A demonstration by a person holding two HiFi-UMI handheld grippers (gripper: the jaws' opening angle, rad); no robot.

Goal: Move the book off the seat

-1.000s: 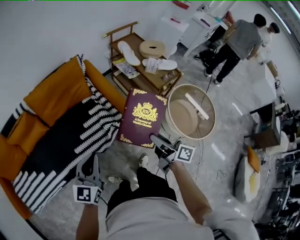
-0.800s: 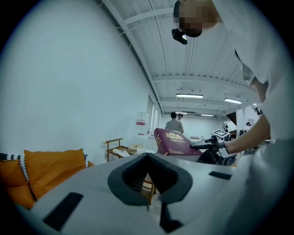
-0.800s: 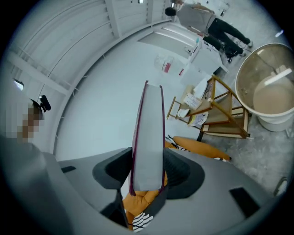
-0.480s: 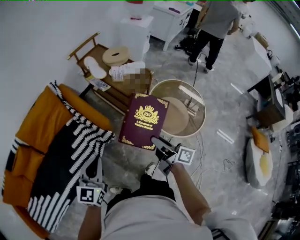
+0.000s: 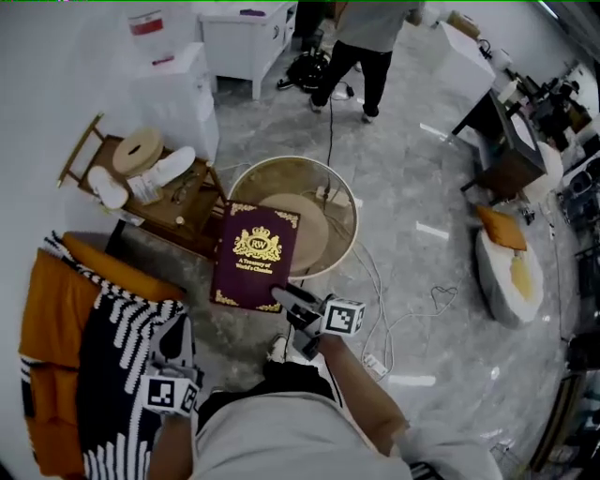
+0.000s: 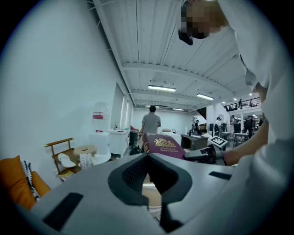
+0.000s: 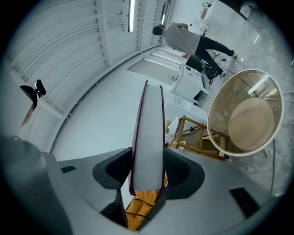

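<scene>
A maroon book (image 5: 251,255) with gold lettering hangs in the air, flat and face up, its far end over the rim of the round glass table (image 5: 339,192). My right gripper (image 5: 292,307) is shut on the book's near edge. In the right gripper view the book's page edge (image 7: 149,133) stands between the two pads. The orange seat (image 5: 52,319) with a black-and-white striped throw (image 5: 117,356) lies at the lower left, apart from the book. Above the throw's edge, my left gripper (image 5: 174,352) is shut and holds nothing. The left gripper view shows the book (image 6: 164,146) ahead.
A wooden rack (image 5: 173,211) with slippers and a round box stands between the seat and the table. White cabinets (image 5: 178,84) line the back. A person (image 5: 361,28) stands at the top. Cables (image 5: 375,281) run across the floor. A cushion (image 5: 511,272) lies at the right.
The view has swung right. The book, still in my right gripper, has moved away from the seat and now reaches over the round table. The seat has slid to the lower left.
</scene>
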